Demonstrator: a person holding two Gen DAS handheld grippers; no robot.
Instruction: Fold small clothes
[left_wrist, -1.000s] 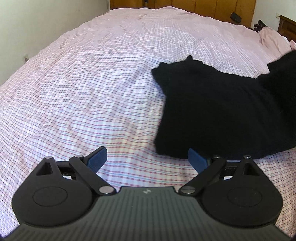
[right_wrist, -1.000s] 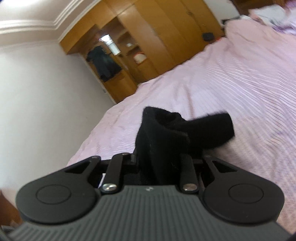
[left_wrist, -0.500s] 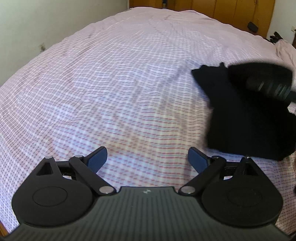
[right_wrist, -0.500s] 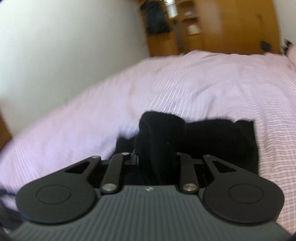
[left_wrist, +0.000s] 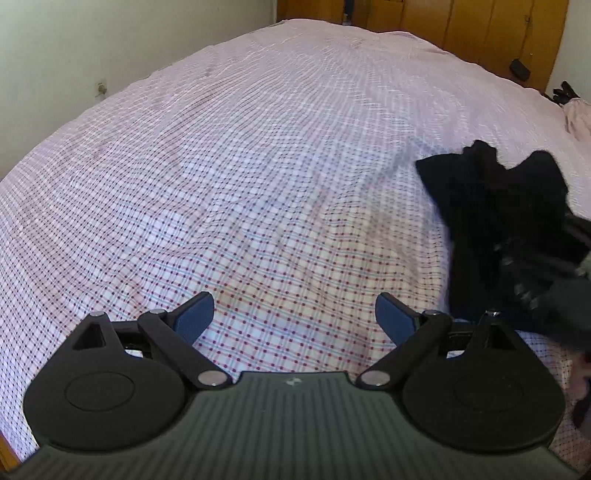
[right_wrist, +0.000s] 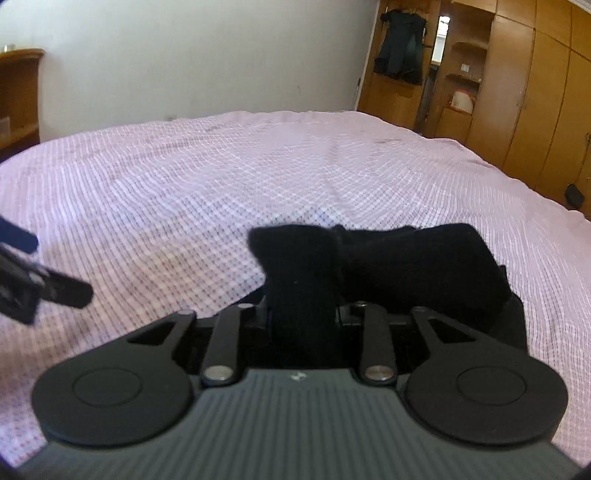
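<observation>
the left tool (left_wrist: 294, 320) hangs over the bed (left_wrist: 258, 184) with its blue-padded fingers (left_wrist: 194, 316) spread wide and only the checked pink sheet between them. it touches no cloth.

the black garment (left_wrist: 491, 221) lies on the bed at the right side of the left wrist view, bunched and partly folded, its near edge just beside the left tool's right finger but apart from it. at the far right edge of that view the right tool (left_wrist: 546, 273) shows as a blurred dark shape over the garment.

in the right wrist view the right tool (right_wrist: 303, 314) has a thick fold of the black garment (right_wrist: 406, 266) standing between its fingers; its jaws are opening, though the cloth still fills the gap and both sides bear against it. the rest of the garment spreads to the right of the tool, resting on the sheet. the left tool (right_wrist: 22, 280) shows at the left edge of this view, low over the bed and well apart from the cloth.

beyond the bed stand a pale wall (right_wrist: 184, 55) and a wooden wardrobe (right_wrist: 517, 92) with dark clothing (right_wrist: 400, 44) hanging at its open section.
</observation>
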